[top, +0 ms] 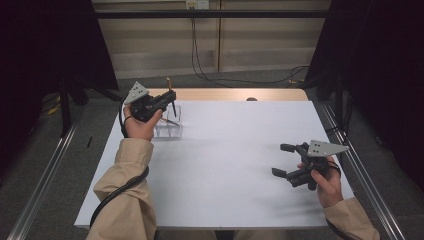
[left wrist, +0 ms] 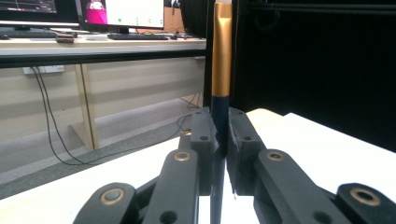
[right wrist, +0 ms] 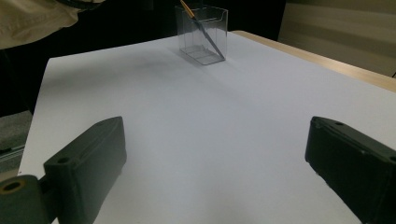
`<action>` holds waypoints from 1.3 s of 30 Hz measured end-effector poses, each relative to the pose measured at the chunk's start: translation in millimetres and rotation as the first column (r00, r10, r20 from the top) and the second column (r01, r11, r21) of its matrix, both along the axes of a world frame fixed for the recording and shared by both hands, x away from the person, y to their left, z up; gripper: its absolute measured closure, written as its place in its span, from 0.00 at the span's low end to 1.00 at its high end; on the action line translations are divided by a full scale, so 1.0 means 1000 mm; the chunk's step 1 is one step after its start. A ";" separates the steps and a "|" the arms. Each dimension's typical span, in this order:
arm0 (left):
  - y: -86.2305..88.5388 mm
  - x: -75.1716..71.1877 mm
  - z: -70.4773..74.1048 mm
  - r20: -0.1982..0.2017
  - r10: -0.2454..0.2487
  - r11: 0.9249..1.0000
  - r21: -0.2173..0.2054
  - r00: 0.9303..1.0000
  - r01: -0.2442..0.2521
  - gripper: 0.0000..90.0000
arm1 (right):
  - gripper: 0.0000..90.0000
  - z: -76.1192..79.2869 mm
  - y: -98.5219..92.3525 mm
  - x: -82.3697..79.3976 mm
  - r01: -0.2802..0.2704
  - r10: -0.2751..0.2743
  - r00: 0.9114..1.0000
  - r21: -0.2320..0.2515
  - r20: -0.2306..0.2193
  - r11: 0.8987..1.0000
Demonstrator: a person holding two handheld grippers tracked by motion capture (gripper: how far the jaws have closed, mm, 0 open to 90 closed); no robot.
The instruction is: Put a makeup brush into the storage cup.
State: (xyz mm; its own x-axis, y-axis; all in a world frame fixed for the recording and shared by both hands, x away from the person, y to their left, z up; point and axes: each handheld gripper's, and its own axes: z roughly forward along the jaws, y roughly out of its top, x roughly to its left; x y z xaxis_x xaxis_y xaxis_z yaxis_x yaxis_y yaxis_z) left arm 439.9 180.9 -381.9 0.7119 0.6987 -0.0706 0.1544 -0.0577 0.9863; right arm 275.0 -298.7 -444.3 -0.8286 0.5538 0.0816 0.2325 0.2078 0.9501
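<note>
Black plastic on the left tool (left wrist: 219,135), its 2 jaws clamped tight on a slim pen (left wrist: 221,60): dark navy where the pads meet it, gold metallic sleeve above, flattened at the top end. Held upright over a clear acrylic pen holder (top: 170,126) at the far left of the desk (top: 235,150), lower end dipping toward the open top; seen from above as left tool (top: 167,100) with pen (top: 170,89) poking up past it. Hard to tell whether the tip already sits inside the walls.

Likely light and stiff, that pen, with a smooth lacquered barrel prone to slipping or pivoting between flat pads; best gripped mid-barrel on the dark section, as now, rather than on the slick gold sleeve. Little force needed, no real risk of crushing.

Inside the pen holder (right wrist: 201,35), already leaning corner to corner, a 2nd pen (right wrist: 201,29) of the same gold and dark make. Thin transparent walls, square and boxy, probably light enough to tip or skid on the smooth white sheet if knocked.

Right tool (top: 291,161) spread wide with nothing between its jaws, held low at the near right of the desk, well apart from the holder. Matte white surface, pale wood edge at the far side.
</note>
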 end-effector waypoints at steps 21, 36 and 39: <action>-0.005 0.005 -0.016 -0.008 0.062 0.998 -0.010 0.998 -0.062 0.92 | 0.05 0.001 -0.001 0.000 0.000 0.000 1.000 0.007 0.004 1.000; -0.008 0.007 -0.026 -0.024 0.065 0.998 -0.001 0.998 -0.065 0.91 | 0.05 0.001 -0.001 0.000 -0.004 0.004 1.000 0.008 0.004 1.000; -0.007 0.007 -0.028 -0.028 0.067 0.998 0.003 0.997 -0.067 0.91 | 0.05 0.001 -0.001 0.000 -0.002 0.002 1.000 0.007 0.002 1.000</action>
State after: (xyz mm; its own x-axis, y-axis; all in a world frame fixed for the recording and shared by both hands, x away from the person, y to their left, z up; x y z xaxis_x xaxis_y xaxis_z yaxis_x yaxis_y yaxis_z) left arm 446.9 173.7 -409.8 0.6614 0.7448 -0.0884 0.1859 -0.0486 0.9814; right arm 275.2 -300.1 -443.5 -0.8301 0.5514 0.0835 0.2299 0.2019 0.9521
